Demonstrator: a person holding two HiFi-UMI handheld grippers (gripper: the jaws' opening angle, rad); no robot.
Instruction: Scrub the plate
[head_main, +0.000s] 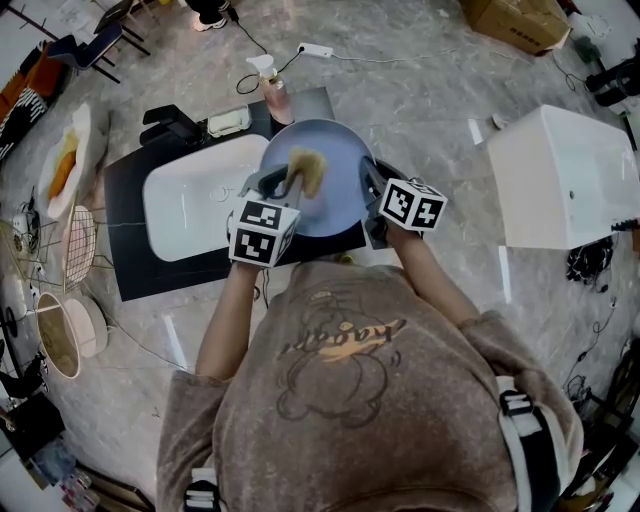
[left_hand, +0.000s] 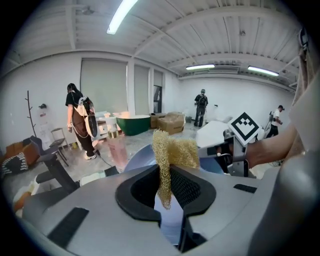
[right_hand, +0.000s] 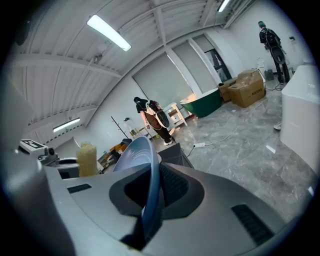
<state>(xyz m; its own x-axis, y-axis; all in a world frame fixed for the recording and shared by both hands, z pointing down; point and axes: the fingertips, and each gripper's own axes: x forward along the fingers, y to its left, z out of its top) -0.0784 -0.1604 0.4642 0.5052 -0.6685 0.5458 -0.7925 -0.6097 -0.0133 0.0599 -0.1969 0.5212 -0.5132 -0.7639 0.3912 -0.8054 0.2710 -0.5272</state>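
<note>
Left tongs (head_main: 281, 182): closed on the yellow mesh scrubber (head_main: 307, 168), pressed to the plate (head_main: 338, 205).
Right tongs (right_hand: 149, 200): clamped on the plate's rim.
Plate: tilted, over the basin's (head_main: 185, 205) right end.

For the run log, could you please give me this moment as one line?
phase: scrubbing | left gripper: shut on scrub pad, pad over plate face | right gripper: shut on plate rim
</note>
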